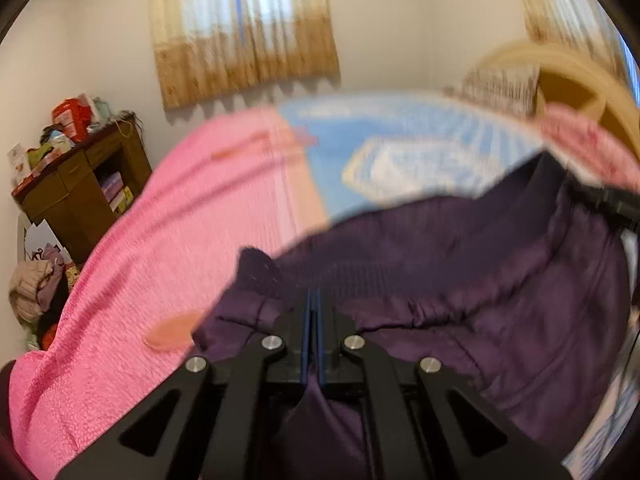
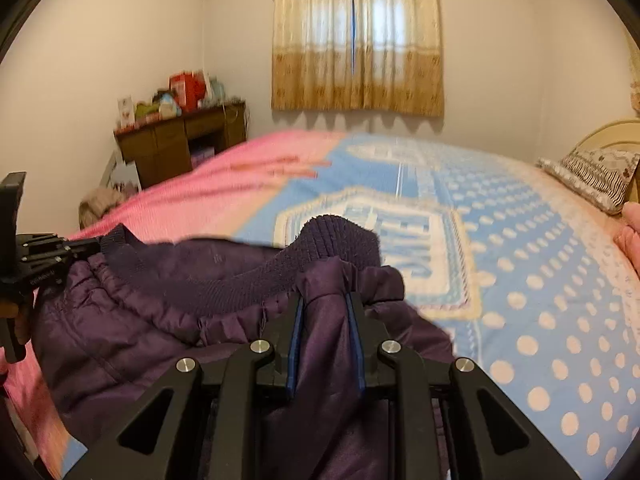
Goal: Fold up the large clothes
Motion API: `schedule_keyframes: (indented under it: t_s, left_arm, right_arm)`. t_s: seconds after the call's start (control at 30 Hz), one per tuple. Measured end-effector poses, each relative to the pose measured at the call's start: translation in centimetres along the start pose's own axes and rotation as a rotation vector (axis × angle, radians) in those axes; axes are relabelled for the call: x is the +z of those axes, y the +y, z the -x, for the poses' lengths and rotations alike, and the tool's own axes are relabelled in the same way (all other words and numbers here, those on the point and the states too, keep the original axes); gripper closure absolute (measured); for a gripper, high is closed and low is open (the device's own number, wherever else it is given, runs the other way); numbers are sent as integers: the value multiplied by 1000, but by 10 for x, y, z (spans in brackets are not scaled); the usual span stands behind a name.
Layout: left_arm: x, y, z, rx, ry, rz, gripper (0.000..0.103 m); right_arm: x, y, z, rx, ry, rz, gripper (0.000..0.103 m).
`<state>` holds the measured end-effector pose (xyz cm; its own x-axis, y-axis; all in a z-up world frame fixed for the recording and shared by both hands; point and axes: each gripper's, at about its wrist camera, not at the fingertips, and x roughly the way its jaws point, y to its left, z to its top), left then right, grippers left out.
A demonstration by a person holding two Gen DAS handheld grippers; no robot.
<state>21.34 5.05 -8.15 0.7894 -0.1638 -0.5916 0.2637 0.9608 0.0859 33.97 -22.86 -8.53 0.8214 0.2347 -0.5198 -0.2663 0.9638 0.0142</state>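
**Both my grippers pinch the purple jacket over the bed**

I hold a big purple jacket (image 2: 132, 320) up over the bed (image 2: 520, 280). It is puffy and shiny, with a soft ribbed band (image 2: 224, 280) along its top edge. The jacket is close to me, at the near side of the bed.

My right gripper (image 2: 326, 300) holds the right end of the jacket. A thick fold of purple cloth is bunched between its fingers (image 2: 297, 336), so they stand a little apart with the cloth squeezed between them. The ribbed band pokes up just past the tips.

My left gripper (image 1: 313, 300) holds the left end. Its fingers (image 1: 306, 340) are pressed almost together, with thin purple cloth running between them. In the right view I can see this left gripper at the left edge, touching the band's end. In the left view the right gripper shows as a dark shape at the far right edge.

The left view is blurry.

The bed has a pink cover (image 1: 160, 240) on the left and a blue blanket (image 2: 540, 300) with pale dots on the right. A pillow (image 2: 596, 176) lies at the far right. A brown table (image 2: 176, 140) with boxes on it stands by the far left wall. A curtain (image 2: 356, 40) hangs on the far wall.
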Motion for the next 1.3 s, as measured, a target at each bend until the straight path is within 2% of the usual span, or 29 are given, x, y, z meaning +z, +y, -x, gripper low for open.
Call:
schedule_keyframes:
  t_s: [0.1, 0.17, 0.23, 0.27, 0.33, 0.4, 0.5, 0.53, 0.6, 0.63, 0.67, 0.73, 0.8, 0.83, 0.87, 0.9, 0.97, 1.03, 1.1, 1.2, 1.3]
  left_arm:
    - [18, 4, 15, 23, -83, 14, 101]
    - [27, 8, 11, 33, -87, 24, 103]
    - [33, 11, -2, 84, -87, 34, 103]
    - [34, 13, -12, 115, -77, 26, 103]
    - [30, 19, -34, 97, -25, 58, 103]
    - [21, 20, -52, 113, 28, 76, 103]
    - [12, 9, -39, 80, 26, 44, 101]
    - [12, 5, -32, 72, 19, 26, 96]
    - [12, -5, -25, 60, 33, -19, 47]
    - [13, -8, -23, 70, 29, -21, 7]
    - [14, -10, -23, 61, 10, -24, 1]
    - [15, -17, -29, 55, 29, -61, 5]
    - [12, -22, -44, 57, 92, -90, 22]
    - [7, -23, -59, 31, 168, -98, 49]
    - [3, -21, -68, 7, 204, -89, 73]
    - [-4, -17, -79, -16, 245, -63, 83]
    - [-9, -18, -79, -29, 234, -61, 98]
    - [-5, -18, -59, 9, 148, -53, 99]
    - [6, -14, -38, 8, 70, -16, 99]
    - [23, -18, -21, 46, -17, -43, 99]
    - [33, -16, -36, 79, -13, -48, 99]
  right_arm:
    - [11, 1, 5, -23, -39, 8, 83]
    - [18, -1, 1, -38, -49, -9, 83]
    - [20, -2, -9, -54, -36, -21, 83]
    - [20, -3, -13, -58, -25, -28, 83]
    - [16, -3, -30, -82, 6, -25, 83]
    - [7, -5, -46, -91, 45, -31, 83]
    - [-4, -10, -51, -81, 65, -47, 83]
    - [-6, -11, -51, -78, 68, -47, 83]
    - [-7, -12, -53, -71, 70, -52, 83]
    - [-7, -11, -54, -69, 71, -53, 83]
    - [-6, -10, -55, -70, 72, -52, 83]
    - [-7, -11, -56, -69, 74, -55, 83]
    - [-7, -11, -56, -64, 75, -58, 83]
    - [-7, -11, -56, -63, 74, -57, 83]
    - [-8, -10, -55, -62, 72, -53, 83]
    - [-8, -9, -55, -62, 70, -51, 83]
    - [-7, -8, -51, -60, 56, -51, 83]
    - [-5, -10, -44, -57, 32, -60, 83]
    - [-1, -10, -36, -60, 2, -70, 83]
    - [8, -6, -30, -76, -33, -62, 83]
    - [16, -5, -35, -107, -29, -64, 83]
